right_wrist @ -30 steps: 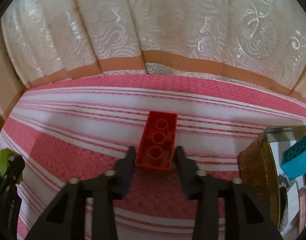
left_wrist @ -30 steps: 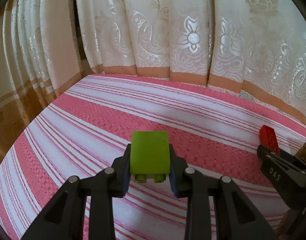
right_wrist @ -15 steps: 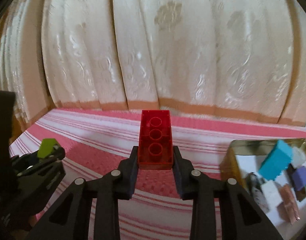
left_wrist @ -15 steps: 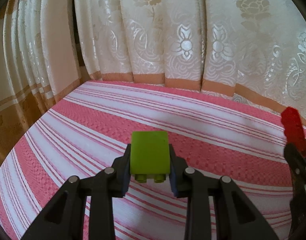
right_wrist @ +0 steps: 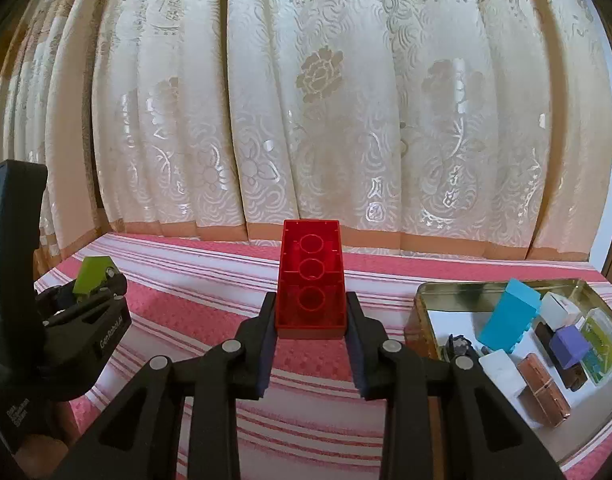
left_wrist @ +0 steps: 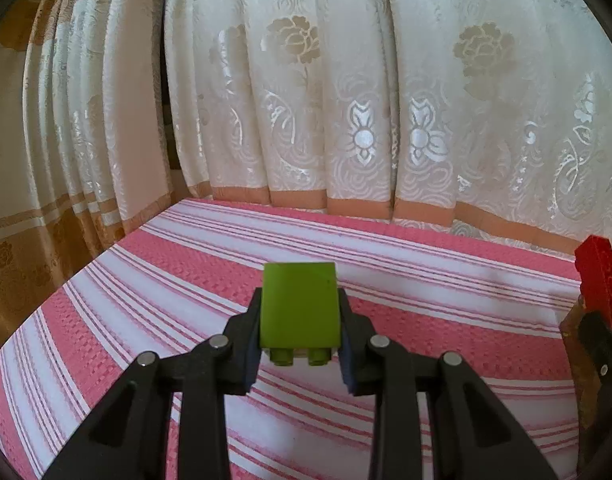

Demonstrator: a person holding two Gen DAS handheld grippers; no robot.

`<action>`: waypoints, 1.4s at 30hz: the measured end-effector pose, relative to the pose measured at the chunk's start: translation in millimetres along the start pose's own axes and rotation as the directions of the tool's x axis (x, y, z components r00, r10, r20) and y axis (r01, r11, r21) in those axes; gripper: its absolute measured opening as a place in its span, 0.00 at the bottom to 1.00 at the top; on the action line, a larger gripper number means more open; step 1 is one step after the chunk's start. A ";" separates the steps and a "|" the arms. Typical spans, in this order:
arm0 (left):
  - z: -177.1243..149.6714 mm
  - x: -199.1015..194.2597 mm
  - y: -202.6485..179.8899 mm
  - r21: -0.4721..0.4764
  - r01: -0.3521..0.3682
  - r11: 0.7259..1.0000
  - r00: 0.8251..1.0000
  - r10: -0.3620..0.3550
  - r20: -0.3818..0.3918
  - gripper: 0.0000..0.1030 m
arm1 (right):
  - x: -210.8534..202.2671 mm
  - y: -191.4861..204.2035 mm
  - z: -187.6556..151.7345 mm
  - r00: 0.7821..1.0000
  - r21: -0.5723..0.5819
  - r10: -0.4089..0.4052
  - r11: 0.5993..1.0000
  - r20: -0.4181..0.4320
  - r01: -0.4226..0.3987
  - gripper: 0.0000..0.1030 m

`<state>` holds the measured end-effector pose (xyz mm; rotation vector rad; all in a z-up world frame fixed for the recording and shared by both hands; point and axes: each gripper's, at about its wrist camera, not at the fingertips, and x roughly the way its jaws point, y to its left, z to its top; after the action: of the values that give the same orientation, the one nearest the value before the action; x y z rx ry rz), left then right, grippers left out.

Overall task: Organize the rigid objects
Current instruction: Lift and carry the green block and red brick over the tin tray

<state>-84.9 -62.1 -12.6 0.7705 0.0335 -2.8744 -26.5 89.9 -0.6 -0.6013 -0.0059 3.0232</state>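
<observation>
Having just lifted clear of the striped cloth [right_wrist: 314, 412], my right hand-held gripper [right_wrist: 311, 318] is pinching the red brick [right_wrist: 310, 280] beside the tin [right_wrist: 434, 292], while my left hand-held gripper [left_wrist: 300, 330] is pinching the green brick [left_wrist: 299, 306].

Both tools, left tool [left_wrist: 300, 354] and right tool [right_wrist: 311, 354], are matte black, with silver pivot screws and bluish pads [right_wrist: 266, 354]; white "GenRobot" lettering marks the left one.

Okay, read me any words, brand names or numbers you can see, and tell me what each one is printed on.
"GenRobot.AI": white lettering on the side of the left claw, seen from the right wrist camera; the last letters are hard to read.
Small white print lower on the same tool's handle: too blurred to read.
Red brick, green brick, tin: no text.
</observation>
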 end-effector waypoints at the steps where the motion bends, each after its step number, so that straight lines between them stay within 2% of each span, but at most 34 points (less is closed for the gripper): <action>1: -0.7 -1.8 0.0 -0.001 0.001 1.000 1.000 -0.001 0.003 0.30 | -0.8 0.4 -0.4 1.000 -0.005 0.000 1.000 0.003 0.000 0.33; 12: -7.4 -18.0 -2.9 0.004 0.005 1.000 0.999 -0.005 0.032 0.30 | -19.7 0.9 -7.0 0.999 -0.058 0.000 0.998 0.046 0.003 0.33; 26: -14.5 -36.0 -8.5 0.002 0.005 1.000 0.999 -0.005 0.050 0.30 | -27.7 -4.2 -11.6 0.999 -0.057 -0.004 0.998 0.048 0.007 0.33; 42: -25.1 -57.2 -26.8 0.006 0.020 1.000 0.998 -0.020 0.057 0.30 | -53.2 -27.9 -18.6 0.998 -0.050 -0.003 0.999 0.064 0.006 0.33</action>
<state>-28.1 -25.3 -6.4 0.6928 0.0268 -2.9152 31.3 114.5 2.9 -0.5076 -0.0868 3.0448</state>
